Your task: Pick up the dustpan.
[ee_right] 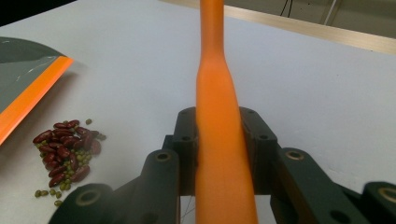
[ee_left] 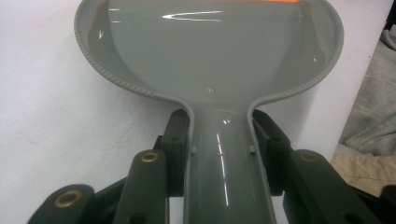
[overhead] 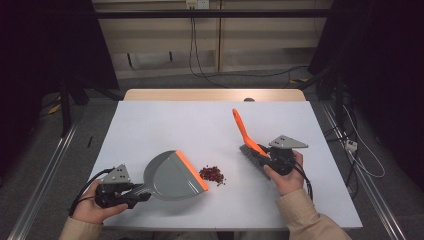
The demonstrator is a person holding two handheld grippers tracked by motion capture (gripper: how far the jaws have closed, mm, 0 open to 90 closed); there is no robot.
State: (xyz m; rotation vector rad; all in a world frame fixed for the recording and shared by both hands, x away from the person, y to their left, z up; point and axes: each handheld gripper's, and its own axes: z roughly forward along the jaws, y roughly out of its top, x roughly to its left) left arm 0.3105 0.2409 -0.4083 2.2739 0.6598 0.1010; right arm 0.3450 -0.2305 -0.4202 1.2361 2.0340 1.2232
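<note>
Over on the near left of the white table (overhead: 150,120), the left gripper (overhead: 134,192) is clamping the grey handle of the dustpan (overhead: 172,176), and in the left gripper view its black jaws are pressing on either side of that handle, with the dustpan (ee_left: 210,56) spreading out wide and glossy ahead of them. The pan is lying flat on the table with its orange lip (overhead: 192,170) facing right, toward a small pile of beans (overhead: 212,174) sitting just beside that edge, close to it but not touching as far as the high view is showing. The pile is looking like a mix of dark red kidney beans and little green ones (the right gripper view is giving the better look), with the beans (ee_right: 67,149) lying on bare tabletop and a few green strays scattered at the near end. On the right, the right gripper (overhead: 264,159) is gripping the brush (overhead: 247,142), its jaws closed tight around the orange handle (ee_right: 219,140), which is running straight up between them in that gripper's own view. In the high view the brush handle is slanting up and away toward the far side, while the dark bristle head (overhead: 251,156) is sitting low beside the gripper, to the right of the beans and clear of them. The beans are lying between the dustpan and the brush.
</note>
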